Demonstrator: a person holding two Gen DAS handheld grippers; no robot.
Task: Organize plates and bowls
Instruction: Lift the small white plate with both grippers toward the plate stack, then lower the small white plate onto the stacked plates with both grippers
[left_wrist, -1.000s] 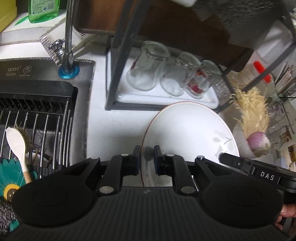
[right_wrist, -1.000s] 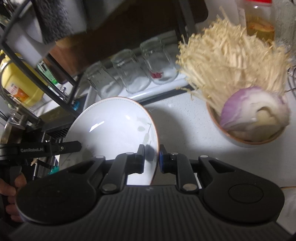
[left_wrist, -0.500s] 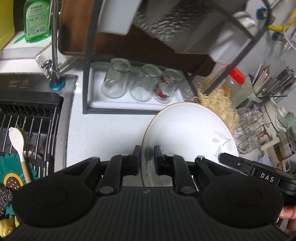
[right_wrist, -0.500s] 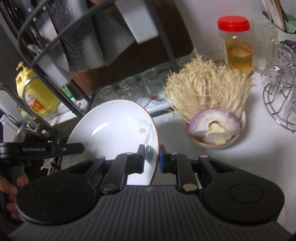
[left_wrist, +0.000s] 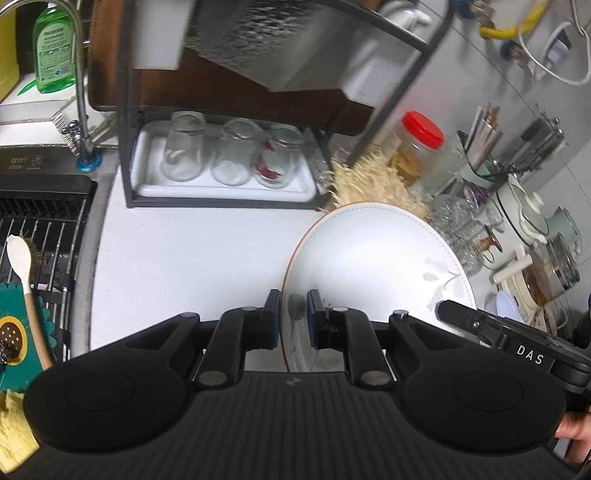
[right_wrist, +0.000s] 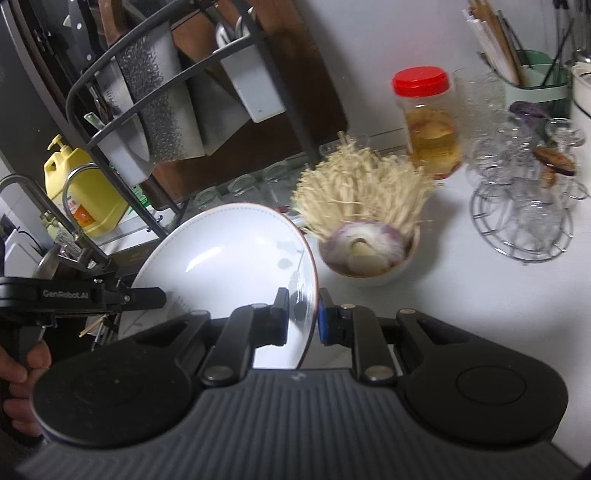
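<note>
The white plate (left_wrist: 373, 266) is held off the white counter (left_wrist: 184, 251) between both tools, standing on edge and tilted rather than lying flat. The left gripper (left_wrist: 292, 319) is clamped on the plate's near rim, one finger on each face, and the right gripper (right_wrist: 300, 317) is closed the same way on the opposite rim. In the left wrist view the plate's face turns to the right and its visible length runs up and away from the fingers toward the enoki mushrooms (left_wrist: 369, 181); in the right wrist view its hollow face turns left, toward the sink side, with the leaf print near the gripped rim. Taking the bowl (right_wrist: 369, 266) of mushrooms and halved onion (right_wrist: 365, 242) as the landmark, the plate hangs just left of it and nearer the camera, apart from it. Behind the bowl stands a red-lidded jar (right_wrist: 428, 122); left of the bowl, past the plate, the dark rack (left_wrist: 221, 110) shelters three upturned glasses (left_wrist: 229, 151) on a white tray.
</note>
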